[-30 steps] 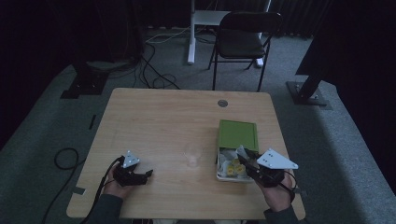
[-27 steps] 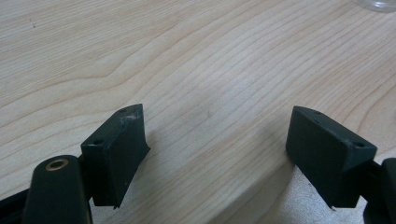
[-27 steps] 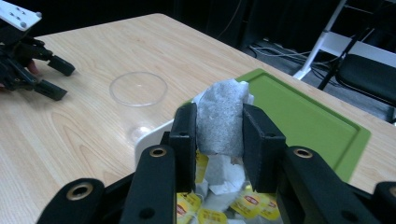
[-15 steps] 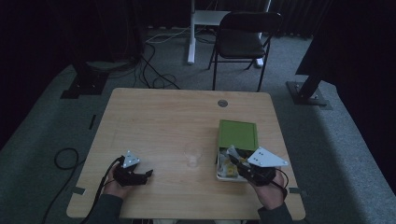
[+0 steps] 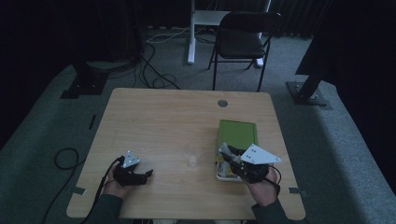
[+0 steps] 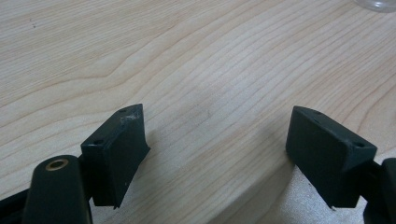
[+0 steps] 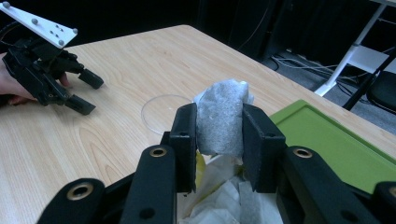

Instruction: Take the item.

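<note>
High view: my right gripper (image 5: 227,154) has drifted left and a little nearer over the last second, off the near end of the white tray (image 5: 219,176) that sits against the flat green lid (image 5: 237,133). It carries a small pale packet clear of the tray's contents. My left gripper (image 5: 145,173) rests where it was, near the front-left of the light wooden table (image 5: 159,121). A clear glass cup (image 5: 192,158) stands between the two grippers.

Left gripper view: my fingers (image 6: 116,154) stand wide apart over bare wood, holding nothing.

Right gripper view: my fingers (image 7: 187,140) pinch a grey-white paper tea bag (image 7: 220,116), lifted above the crumpled packets left in the tray. The cup's rim shows just beyond it.

Judgement: the pick is made. The bag probably goes to the cup, though the dim light leaves that uncertain.
</note>
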Motion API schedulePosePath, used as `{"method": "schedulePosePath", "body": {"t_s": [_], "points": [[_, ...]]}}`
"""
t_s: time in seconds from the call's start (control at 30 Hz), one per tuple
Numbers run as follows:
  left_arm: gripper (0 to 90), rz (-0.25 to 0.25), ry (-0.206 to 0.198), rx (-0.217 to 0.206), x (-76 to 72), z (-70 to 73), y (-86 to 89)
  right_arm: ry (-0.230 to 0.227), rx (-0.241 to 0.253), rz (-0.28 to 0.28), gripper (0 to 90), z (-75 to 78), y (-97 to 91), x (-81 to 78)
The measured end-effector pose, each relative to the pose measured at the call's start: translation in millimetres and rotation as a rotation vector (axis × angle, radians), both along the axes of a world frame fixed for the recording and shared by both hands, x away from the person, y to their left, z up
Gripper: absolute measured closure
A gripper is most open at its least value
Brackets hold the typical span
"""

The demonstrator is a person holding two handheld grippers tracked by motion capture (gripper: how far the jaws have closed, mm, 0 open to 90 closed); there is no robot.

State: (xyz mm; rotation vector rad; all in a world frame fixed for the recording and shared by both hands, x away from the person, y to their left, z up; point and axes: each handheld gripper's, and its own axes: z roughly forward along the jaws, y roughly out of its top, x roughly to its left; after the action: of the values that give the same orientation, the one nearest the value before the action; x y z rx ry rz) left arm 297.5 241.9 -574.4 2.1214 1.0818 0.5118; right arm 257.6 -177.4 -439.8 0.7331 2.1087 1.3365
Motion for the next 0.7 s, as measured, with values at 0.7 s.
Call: {"method": "schedulePosePath", "body": {"t_s": [0.7], "points": [[21.1,0.000,0.000,0.000,0.0,0.0,0.0,-0.004,0.014,0.029,67.9,3.2,15.3,9.8]]}}
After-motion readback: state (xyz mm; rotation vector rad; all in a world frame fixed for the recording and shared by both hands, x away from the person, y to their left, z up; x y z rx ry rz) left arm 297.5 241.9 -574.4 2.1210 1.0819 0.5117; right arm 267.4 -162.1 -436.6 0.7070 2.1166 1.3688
